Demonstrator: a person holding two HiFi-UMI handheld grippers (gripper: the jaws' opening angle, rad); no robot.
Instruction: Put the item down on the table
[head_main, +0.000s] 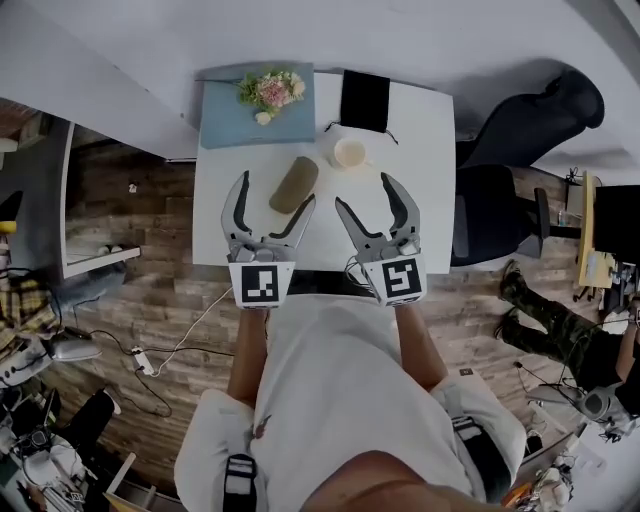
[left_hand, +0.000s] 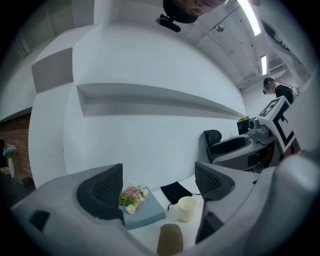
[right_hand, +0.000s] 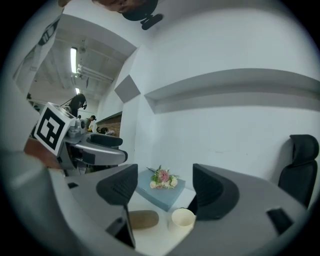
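Note:
A brown oblong item (head_main: 293, 184) lies flat on the white table (head_main: 420, 230), apart from both grippers. In the left gripper view the brown item (left_hand: 170, 240) sits low between the jaws, ahead of them on the tabletop. My left gripper (head_main: 275, 190) hovers over the table's near half, open, with nothing in it (left_hand: 160, 187). Beside it my right gripper (head_main: 364, 192) is open and empty as well (right_hand: 162, 192); the right gripper view has the brown item (right_hand: 142, 219) at lower left and a cream cup (right_hand: 181, 220) beside it.
At the table's back stand a blue box (head_main: 232, 125) topped with flowers (head_main: 271, 91), a black pouch (head_main: 365, 100) and the cream cup (head_main: 349, 152). A black office chair (head_main: 500, 210) is right of the table. A seated person's legs (head_main: 555, 320) show farther right.

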